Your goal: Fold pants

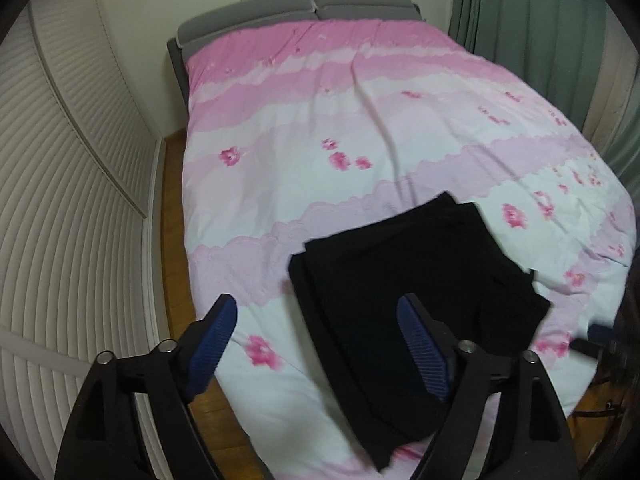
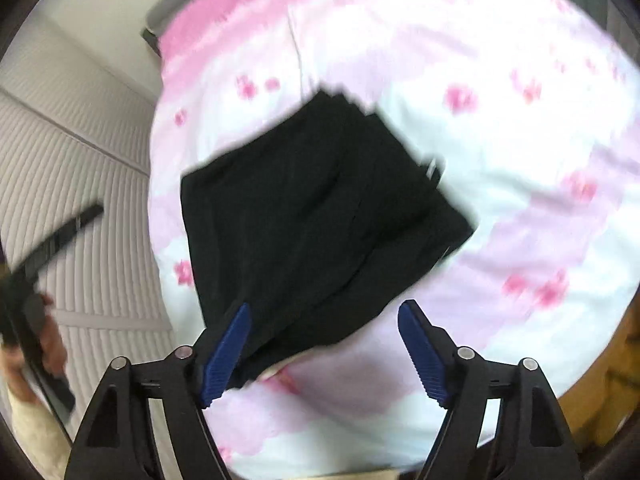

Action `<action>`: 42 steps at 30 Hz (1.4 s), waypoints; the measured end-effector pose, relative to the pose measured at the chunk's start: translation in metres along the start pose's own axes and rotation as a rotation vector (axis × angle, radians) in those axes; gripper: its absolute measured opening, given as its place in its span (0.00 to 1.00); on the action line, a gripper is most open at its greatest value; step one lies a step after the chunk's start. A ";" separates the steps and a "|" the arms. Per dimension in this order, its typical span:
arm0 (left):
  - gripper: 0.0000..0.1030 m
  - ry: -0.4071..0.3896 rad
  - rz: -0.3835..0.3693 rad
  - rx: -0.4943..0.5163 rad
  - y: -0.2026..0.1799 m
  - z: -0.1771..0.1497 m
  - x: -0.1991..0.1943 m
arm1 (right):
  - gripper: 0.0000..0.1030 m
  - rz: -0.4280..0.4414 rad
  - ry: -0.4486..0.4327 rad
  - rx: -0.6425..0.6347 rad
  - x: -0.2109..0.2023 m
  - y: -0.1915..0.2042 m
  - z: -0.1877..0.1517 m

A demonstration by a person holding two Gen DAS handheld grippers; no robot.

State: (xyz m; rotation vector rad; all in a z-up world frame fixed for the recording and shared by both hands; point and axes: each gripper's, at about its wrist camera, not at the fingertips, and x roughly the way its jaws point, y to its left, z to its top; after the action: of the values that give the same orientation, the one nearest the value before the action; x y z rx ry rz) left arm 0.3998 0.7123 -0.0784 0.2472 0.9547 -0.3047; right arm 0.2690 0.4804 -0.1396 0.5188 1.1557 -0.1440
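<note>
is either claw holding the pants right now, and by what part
Nothing is held. The left claw and right claw both stand open above the bed, and the folded black pants lie free on the pink cover.

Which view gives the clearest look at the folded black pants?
The left wrist view: the pants lie sharp on the pink bedspread, their layered edges readable, though one finger covers part. The right wrist view shows the pants larger and more central, but motion-blurred.

Black gripper frames, ribbed blue fingers (image 1: pixel 424 350), cream sleeve (image 2: pixel 34 436)
</note>
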 end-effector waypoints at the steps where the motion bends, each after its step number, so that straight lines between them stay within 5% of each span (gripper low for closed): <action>1: 0.85 -0.008 0.003 -0.002 -0.009 -0.004 -0.009 | 0.76 0.000 -0.022 -0.020 -0.007 -0.003 0.006; 14: 0.93 -0.150 0.027 -0.061 -0.202 -0.023 -0.101 | 0.77 -0.010 -0.244 -0.268 -0.125 -0.099 0.055; 26: 0.93 -0.200 0.082 -0.208 -0.414 -0.028 -0.165 | 0.77 0.052 -0.278 -0.489 -0.230 -0.268 0.079; 33: 0.96 -0.257 0.118 -0.193 -0.516 -0.045 -0.213 | 0.77 0.109 -0.287 -0.533 -0.282 -0.351 0.067; 42: 0.97 -0.272 0.076 -0.179 -0.588 -0.048 -0.242 | 0.77 0.140 -0.331 -0.531 -0.332 -0.422 0.051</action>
State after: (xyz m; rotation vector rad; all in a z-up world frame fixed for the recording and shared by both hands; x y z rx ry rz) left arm 0.0198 0.2172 0.0527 0.0752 0.6970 -0.1762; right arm 0.0199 0.0374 0.0412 0.0952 0.7857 0.1913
